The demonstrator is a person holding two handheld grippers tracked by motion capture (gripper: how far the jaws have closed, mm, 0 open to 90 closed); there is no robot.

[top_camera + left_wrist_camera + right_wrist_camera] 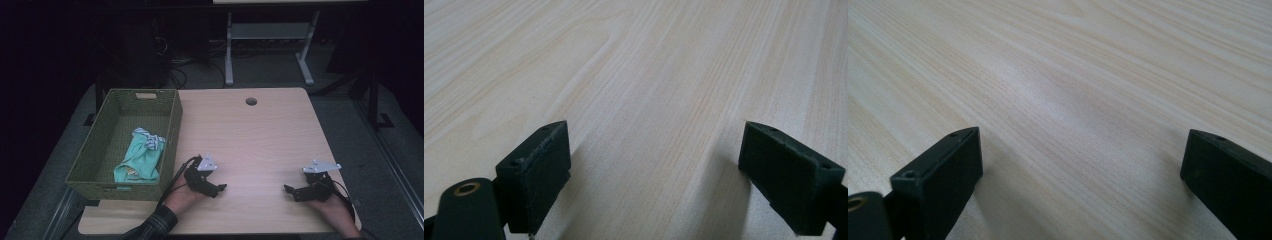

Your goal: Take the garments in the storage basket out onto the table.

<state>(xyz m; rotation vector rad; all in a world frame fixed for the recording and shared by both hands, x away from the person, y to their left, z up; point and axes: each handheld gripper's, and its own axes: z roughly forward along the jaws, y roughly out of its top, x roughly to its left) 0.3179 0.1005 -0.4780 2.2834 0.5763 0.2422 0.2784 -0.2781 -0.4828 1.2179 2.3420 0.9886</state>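
Both grippers rest low at the near edge of the wooden table [260,130], each in one of the person's hands, and nothing lies between them. Seen from above, the left gripper [220,189] points toward the right gripper [289,190], the two facing each other across bare wood. In the left gripper view the jaws stand wide apart with only pale grain between them, and the right gripper view gives the same picture: jaws wide, nothing held, nothing touched.

Beyond and to the outer side of the left gripper, well away from the right one, stands a green woven basket [170,135] on the table's left part. Inside it lies a teal cloth [140,160], crumpled, with a small striped piece [150,140] bunched at its far end. The cloth sits wholly within the basket walls, near the wall closest to the left gripper, but apart from that gripper.

Judged from how things lie, the tidying looks finished: the laundry is already in the basket, the table top carries no other loose item, and both hands sit idle with open jaws. Nothing seems left except perhaps to withdraw. A small round cable hole [251,101] marks the far side of the table.
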